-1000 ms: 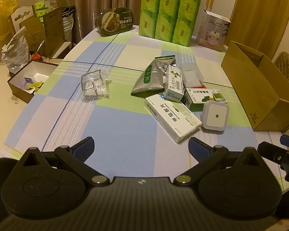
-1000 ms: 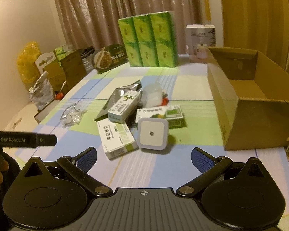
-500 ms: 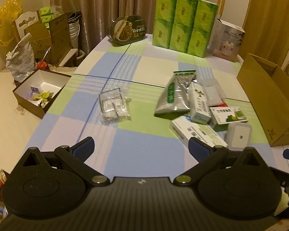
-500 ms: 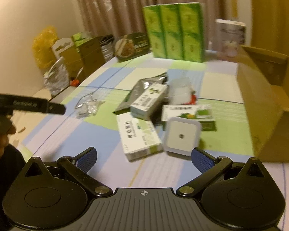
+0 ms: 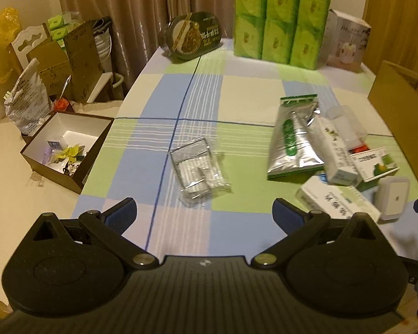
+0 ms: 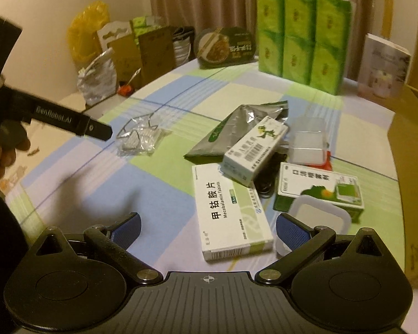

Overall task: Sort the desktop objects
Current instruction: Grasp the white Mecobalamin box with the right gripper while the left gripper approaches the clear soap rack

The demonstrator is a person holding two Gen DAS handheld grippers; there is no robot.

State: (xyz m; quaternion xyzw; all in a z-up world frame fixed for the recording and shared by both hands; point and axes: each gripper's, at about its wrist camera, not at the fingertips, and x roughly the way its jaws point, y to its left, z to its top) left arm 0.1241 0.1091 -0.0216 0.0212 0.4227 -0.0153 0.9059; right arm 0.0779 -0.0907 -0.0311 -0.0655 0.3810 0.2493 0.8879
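The left gripper [image 5: 204, 211] is held with its fingers wide apart and nothing between them, and the clear plastic packet [image 5: 199, 168] is seen lying flat on the checked tablecloth [image 5: 237, 228] just ahead of the gap, a little nearer to the left finger. The right gripper [image 6: 207, 224] is also spread open and empty: the white tablet box [image 6: 231, 208] is found between the two fingertips, and the white square device [image 6: 317, 217] just beside the right finger. The approach step is judged to be in hand, nothing being grasped yet; a lowering and a closing on one object are called for next, probably before carrying to the cardboard box [image 6: 412, 144] far to the right.
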